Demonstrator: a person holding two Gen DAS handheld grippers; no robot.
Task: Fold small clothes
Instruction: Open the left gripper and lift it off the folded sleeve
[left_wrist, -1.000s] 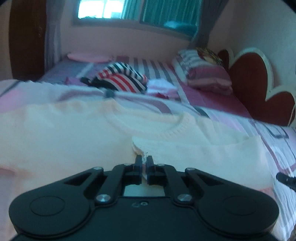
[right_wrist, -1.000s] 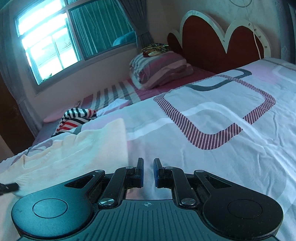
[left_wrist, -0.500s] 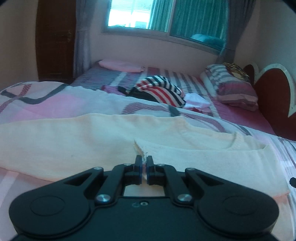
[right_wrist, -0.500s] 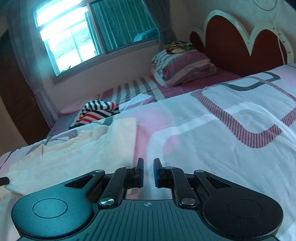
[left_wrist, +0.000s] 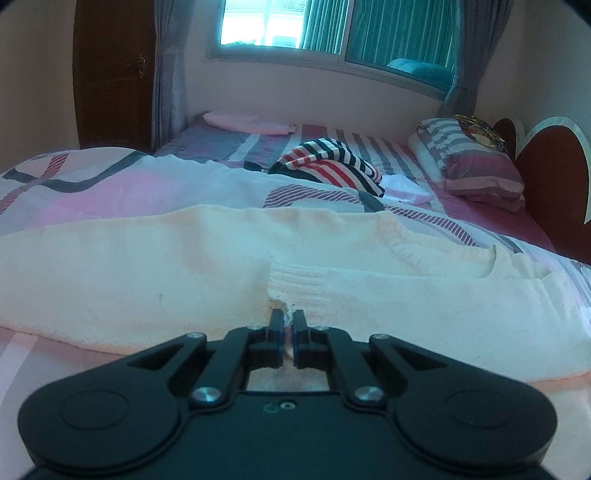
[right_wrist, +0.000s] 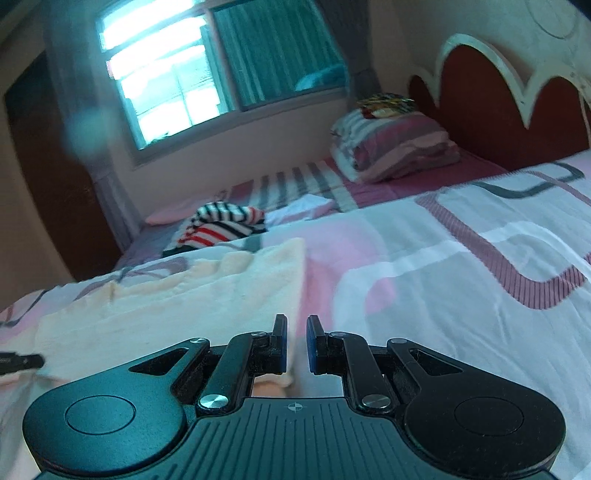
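Observation:
A cream knit sweater (left_wrist: 184, 266) lies spread across the pink-and-white bedspread (left_wrist: 92, 188). My left gripper (left_wrist: 289, 321) is shut on a ribbed edge (left_wrist: 306, 280) of it, which lies folded over the body of the sweater. In the right wrist view the sweater (right_wrist: 184, 295) fills the left half, its right edge running under the left finger. My right gripper (right_wrist: 296, 325) hovers over that edge with a narrow gap between its jaws and nothing pinched. The tip of the left gripper (right_wrist: 22, 360) shows at the far left.
A striped red, white and navy garment (left_wrist: 332, 166) lies bunched at the far side of the bed, with white cloth (left_wrist: 402, 186) beside it. Stacked pillows (left_wrist: 476, 162) rest against the scalloped headboard (right_wrist: 498, 99). A folded pink cloth (left_wrist: 247, 122) sits below the window.
My left gripper has carried the pinched ribbed edge sideways over the sweater, and its view has swung left. The right gripper has drifted and turned left, bringing more of the sweater into its view.

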